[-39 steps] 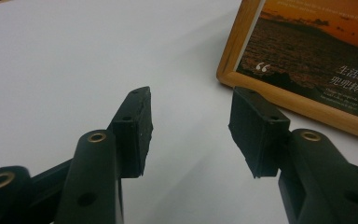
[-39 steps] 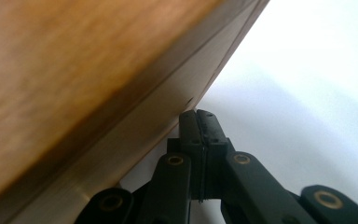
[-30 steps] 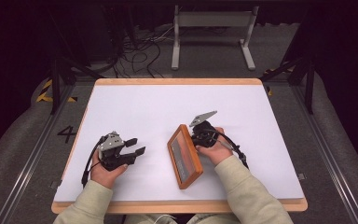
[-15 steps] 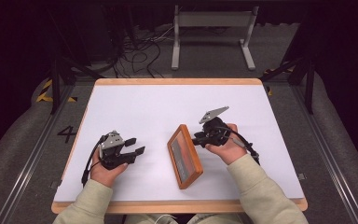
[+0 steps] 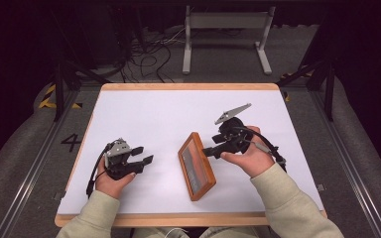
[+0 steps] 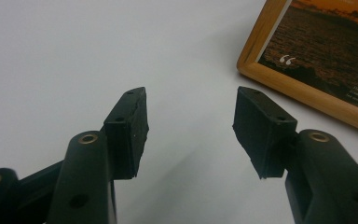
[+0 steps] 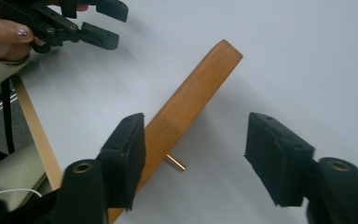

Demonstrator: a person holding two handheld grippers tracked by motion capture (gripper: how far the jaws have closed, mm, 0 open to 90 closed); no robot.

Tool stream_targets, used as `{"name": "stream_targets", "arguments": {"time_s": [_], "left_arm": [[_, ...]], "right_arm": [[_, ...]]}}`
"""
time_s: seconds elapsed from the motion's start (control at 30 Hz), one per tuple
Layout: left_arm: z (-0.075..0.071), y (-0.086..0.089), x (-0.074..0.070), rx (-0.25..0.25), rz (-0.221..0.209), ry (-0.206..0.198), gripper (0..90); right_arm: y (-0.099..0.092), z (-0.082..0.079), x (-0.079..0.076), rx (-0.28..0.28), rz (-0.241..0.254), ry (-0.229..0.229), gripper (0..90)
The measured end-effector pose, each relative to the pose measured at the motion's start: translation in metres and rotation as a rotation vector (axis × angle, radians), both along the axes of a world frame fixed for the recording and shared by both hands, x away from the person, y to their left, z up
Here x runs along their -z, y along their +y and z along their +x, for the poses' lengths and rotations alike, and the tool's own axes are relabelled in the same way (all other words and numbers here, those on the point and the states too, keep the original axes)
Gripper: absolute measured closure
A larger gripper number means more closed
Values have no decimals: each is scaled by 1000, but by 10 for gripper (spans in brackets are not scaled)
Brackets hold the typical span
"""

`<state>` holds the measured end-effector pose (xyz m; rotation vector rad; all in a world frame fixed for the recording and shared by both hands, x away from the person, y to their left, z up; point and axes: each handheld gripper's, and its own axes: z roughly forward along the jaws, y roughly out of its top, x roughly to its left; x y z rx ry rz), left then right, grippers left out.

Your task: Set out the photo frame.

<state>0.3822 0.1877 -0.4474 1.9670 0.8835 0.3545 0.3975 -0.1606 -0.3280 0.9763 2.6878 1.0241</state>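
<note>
- Jaws of the right gripper (image 7: 193, 158) stand apart and have just been opening; nothing is clamped between the pads, though the wooden edge of the picture frame (image 7: 186, 109) passes just beside the left-hand pad in the right gripper view.
- Small brass peg (image 7: 175, 163) projects from the frame's back, low in that view, between the two jaws.
- Jaws of the left gripper (image 6: 189, 123) are spread wide with bare white table (image 6: 74, 46) between them.
- Picture frame (image 5: 197, 165) sits at centre-right of the high view, propped on its long edge and leaning, its dark orange print facing the left of the picture.
- Right gripper (image 5: 212, 151) hovers just right of the frame's upper part, apart from it.
- Left gripper (image 5: 141, 154) rests at lower left, well apart from the frame.
- Frame corner (image 6: 307, 60) occupies the upper right of the left gripper view.
</note>
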Motion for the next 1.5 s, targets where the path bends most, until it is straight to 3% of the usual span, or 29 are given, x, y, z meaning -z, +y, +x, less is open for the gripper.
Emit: {"name": "stream_targets", "arguments": {"time_s": [0.3,0.57,0.8,1.1,1.27,1.5], "left_arm": [[0,0,0,2,11,-4,445],[0,-1,1,7,12,6,445],[1,-2,1,11,18,5,443],[1,-2,2,13,21,4,442],[1,-2,2,12,21,4,442],[0,-2,1,11,25,2,440]], "right_arm": [[16,-10,5,12,-16,52,224],[27,-5,26,23,-23,132,224],[37,2,40,35,-47,175,229],[45,6,50,33,-70,277,432],[46,5,48,45,-95,274,551],[47,4,46,75,-128,276,622]]}}
